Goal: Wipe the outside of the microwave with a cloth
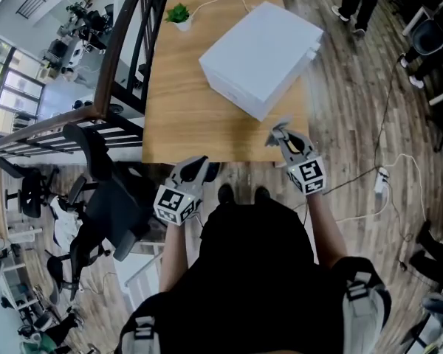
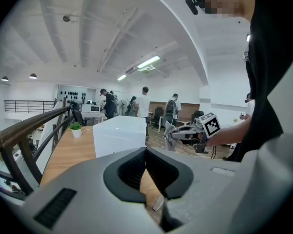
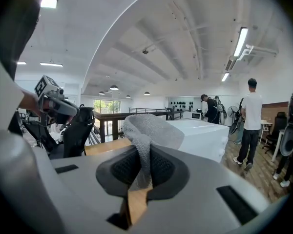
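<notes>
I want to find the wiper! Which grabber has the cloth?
The right gripper: its jaws pinch the grey cloth. The left gripper has its jaws shut on nothing.

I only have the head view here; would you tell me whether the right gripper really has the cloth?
Observer: Yes, the right gripper is shut on the grey cloth, which bunches above its fingers.
Operator: Thank you. Is the left gripper carrying anything?
Observer: No, the left gripper is shut with nothing between its fingers.
Operator: Is the cloth on the microwave yet?
Observer: Not yet; the left gripper view shows a gap between the cloth and the microwave.
</notes>
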{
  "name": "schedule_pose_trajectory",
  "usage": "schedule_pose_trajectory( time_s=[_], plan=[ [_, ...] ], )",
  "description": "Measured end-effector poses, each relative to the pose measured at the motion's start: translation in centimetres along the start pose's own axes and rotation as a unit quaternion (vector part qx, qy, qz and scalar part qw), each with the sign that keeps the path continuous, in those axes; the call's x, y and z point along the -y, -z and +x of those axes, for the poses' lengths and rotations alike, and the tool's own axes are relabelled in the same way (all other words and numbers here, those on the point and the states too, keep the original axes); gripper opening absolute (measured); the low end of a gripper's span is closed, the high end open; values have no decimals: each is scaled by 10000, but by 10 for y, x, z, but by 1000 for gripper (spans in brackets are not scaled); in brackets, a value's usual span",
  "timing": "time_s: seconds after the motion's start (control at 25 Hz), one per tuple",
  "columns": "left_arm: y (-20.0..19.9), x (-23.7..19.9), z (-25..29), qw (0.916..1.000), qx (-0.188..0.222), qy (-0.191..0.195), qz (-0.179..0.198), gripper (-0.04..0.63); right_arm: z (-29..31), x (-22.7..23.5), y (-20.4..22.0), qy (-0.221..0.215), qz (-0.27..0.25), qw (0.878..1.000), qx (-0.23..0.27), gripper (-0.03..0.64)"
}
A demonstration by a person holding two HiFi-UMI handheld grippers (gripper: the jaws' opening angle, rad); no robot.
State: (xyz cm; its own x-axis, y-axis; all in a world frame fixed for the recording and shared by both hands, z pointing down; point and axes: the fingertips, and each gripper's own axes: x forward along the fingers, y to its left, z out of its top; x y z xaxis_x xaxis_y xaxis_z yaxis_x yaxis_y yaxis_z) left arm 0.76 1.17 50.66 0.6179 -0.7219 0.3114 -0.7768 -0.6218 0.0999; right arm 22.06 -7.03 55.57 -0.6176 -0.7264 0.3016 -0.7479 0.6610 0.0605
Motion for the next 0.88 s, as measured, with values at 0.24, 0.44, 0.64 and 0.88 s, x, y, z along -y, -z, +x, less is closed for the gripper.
schedule_pose_trajectory(
  time_s=[0.24,0.44,0.64,0.88],
  plan=[
    [0,21,14,9999,-9,-98,-46,2,-12,7,0,-125,27,9998,127,28],
    [-3,39,26,9999,43,-114,-67,2,-21,16,5,-267,-104,9993,221,28],
    [3,43,26,9998,-2,-186,-73,2,-20,13,12,-335,114,9994,-15,28],
    [8,38,29,9994,-31,-304,-161,2,-12,14,15,-453,35,9990,-21,28]
  ],
)
